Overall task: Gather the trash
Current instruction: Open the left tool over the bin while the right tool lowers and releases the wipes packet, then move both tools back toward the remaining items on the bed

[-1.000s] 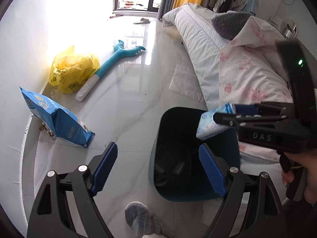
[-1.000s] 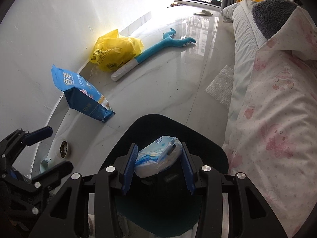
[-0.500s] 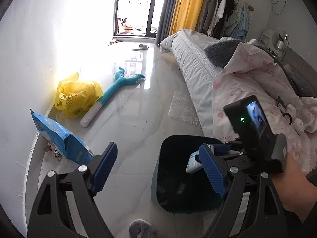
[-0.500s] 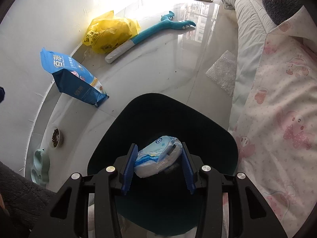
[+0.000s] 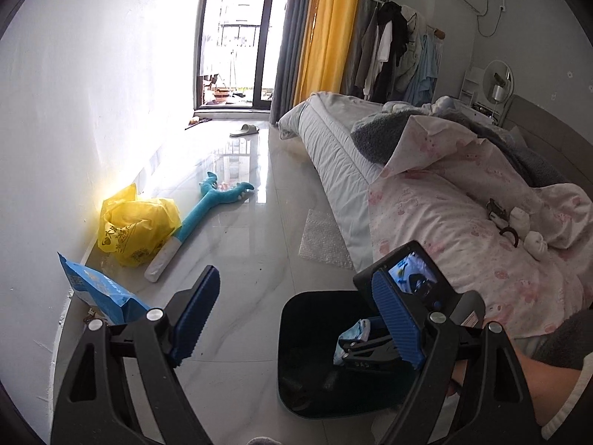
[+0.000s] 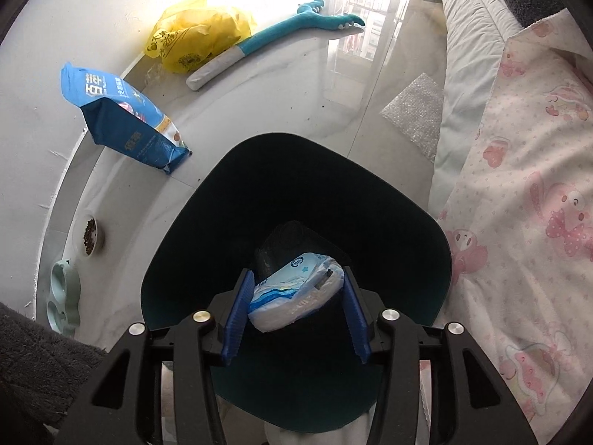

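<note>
My right gripper (image 6: pixel 296 306) is shut on a white and blue tissue pack (image 6: pixel 294 293) and holds it inside the mouth of a dark teal trash bin (image 6: pixel 296 170). Dark trash lies at the bin's bottom. In the left wrist view the bin (image 5: pixel 296 333) stands on the floor beside the bed, with the right gripper (image 5: pixel 355 345) and the pack (image 5: pixel 352 337) dipped into it. My left gripper (image 5: pixel 296 322) is open and empty, above the floor left of the bin.
A blue bag (image 6: pixel 122 118), a yellow plastic bag (image 6: pixel 196 40) and a teal plush toy (image 6: pixel 289 33) lie by the wall. Bubble wrap (image 6: pixel 418 111) lies by the bed (image 6: pixel 519 185). Pet bowls (image 6: pixel 89 237) sit at the left.
My right gripper has lowered the tissue pack deeper into the bin. My left gripper has risen and pulled back, so the bin looks smaller.
</note>
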Available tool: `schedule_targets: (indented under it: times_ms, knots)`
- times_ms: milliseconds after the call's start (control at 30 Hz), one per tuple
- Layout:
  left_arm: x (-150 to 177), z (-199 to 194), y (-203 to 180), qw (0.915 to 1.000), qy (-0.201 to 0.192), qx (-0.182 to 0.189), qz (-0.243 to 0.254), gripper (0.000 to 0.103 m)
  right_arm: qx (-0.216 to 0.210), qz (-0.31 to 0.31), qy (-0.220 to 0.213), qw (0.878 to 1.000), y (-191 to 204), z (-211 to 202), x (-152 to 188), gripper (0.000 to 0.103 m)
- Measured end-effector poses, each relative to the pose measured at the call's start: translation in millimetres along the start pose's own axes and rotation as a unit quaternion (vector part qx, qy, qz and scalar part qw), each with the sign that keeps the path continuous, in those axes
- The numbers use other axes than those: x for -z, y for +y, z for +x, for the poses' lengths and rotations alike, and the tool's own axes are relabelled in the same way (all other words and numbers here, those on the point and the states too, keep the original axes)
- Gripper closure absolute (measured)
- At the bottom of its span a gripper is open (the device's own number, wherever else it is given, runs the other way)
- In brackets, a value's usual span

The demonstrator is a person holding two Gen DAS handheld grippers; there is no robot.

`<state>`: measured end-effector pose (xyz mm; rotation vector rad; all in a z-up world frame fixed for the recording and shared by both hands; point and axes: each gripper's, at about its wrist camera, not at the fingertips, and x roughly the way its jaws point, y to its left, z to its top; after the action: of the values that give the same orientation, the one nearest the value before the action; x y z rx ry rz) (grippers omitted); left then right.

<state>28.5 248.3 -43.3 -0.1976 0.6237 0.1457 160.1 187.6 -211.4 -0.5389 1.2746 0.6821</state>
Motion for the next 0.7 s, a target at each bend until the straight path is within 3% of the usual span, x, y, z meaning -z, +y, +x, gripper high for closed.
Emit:
schedule_targets:
  times_ms: [200, 700]
  knots:
    - [-15, -15, -7, 0.9995, -0.029, 0.009, -0.009, 0.017, 0.001, 0.011, -0.009, 1.0, -9, -7, 3, 0.031]
    - [-41, -37, -47, 0.9967, -0.075, 0.029, 0.016, 0.017, 0.008, 0.018, -0.145, 0.989, -46, -83, 9, 0.028]
